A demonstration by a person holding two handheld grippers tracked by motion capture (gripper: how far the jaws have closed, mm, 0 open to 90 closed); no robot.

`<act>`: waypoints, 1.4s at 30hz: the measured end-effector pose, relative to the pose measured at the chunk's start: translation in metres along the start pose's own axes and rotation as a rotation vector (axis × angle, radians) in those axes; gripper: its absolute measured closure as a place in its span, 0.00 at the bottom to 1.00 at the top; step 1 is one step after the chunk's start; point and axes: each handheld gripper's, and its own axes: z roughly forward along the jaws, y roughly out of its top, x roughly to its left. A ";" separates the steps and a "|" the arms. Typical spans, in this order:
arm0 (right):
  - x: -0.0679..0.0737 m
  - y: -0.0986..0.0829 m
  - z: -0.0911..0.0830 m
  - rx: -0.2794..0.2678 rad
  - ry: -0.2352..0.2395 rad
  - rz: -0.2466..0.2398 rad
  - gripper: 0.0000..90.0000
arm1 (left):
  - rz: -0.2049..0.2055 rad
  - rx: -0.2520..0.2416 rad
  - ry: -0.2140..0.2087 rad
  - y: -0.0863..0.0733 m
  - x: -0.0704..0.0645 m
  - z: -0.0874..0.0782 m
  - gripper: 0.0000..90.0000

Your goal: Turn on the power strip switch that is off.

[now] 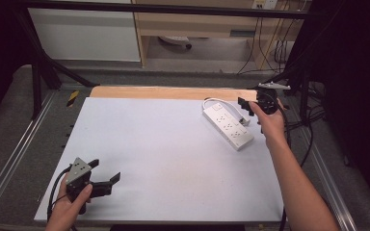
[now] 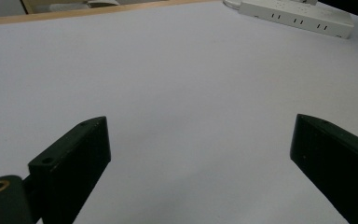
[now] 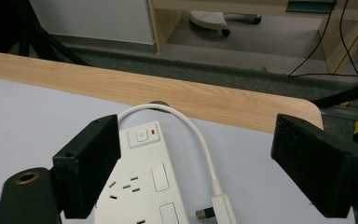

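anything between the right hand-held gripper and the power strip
Nothing visible does. The right hand-held gripper hangs open just beyond the white power strip, at its switch end. Between its jaws lie the strip's own short cable and plug, on the table.

Power strip (image 1: pixel 228 124) lies on the table (image 1: pixel 173 159) at far right, its cable (image 3: pixel 193 130) looping toward the far edge. Right gripper (image 1: pixel 251 107) just right of it; left gripper (image 1: pixel 107 171) near left, well apart.

Grey carpet floor (image 1: pixel 207 77) w/ black cables (image 1: pixel 270 48) at right — wooden desk (image 1: pixel 197 24) + white cabinet (image 1: pixel 84 33) behind, wheeled base (image 3: pixel 209 18) under desk.
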 end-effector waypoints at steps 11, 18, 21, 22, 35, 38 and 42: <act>-0.005 -0.005 0.017 0.043 0.002 0.029 0.21 | -0.001 0.002 -0.003 0.000 0.000 0.000 0.06; -0.004 -0.010 0.031 0.076 0.013 0.047 0.25 | 0.003 0.003 -0.005 0.000 0.000 0.000 0.06; -0.004 -0.011 0.034 0.081 0.014 0.054 0.26 | 0.003 0.003 -0.004 0.000 0.000 0.000 0.06; -0.004 -0.012 0.036 0.084 0.015 0.055 0.26 | 0.000 0.003 -0.004 0.000 0.000 0.000 0.06; -0.004 -0.019 0.049 0.115 0.027 0.067 0.33 | 0.001 0.004 -0.008 0.000 0.000 0.000 0.06; -0.004 -0.020 0.050 0.117 0.025 0.066 0.37 | 0.005 0.003 -0.007 0.000 0.000 0.000 0.06; -0.003 -0.021 0.051 0.121 0.027 0.058 0.42 | 0.005 0.003 -0.008 0.000 0.000 0.000 0.06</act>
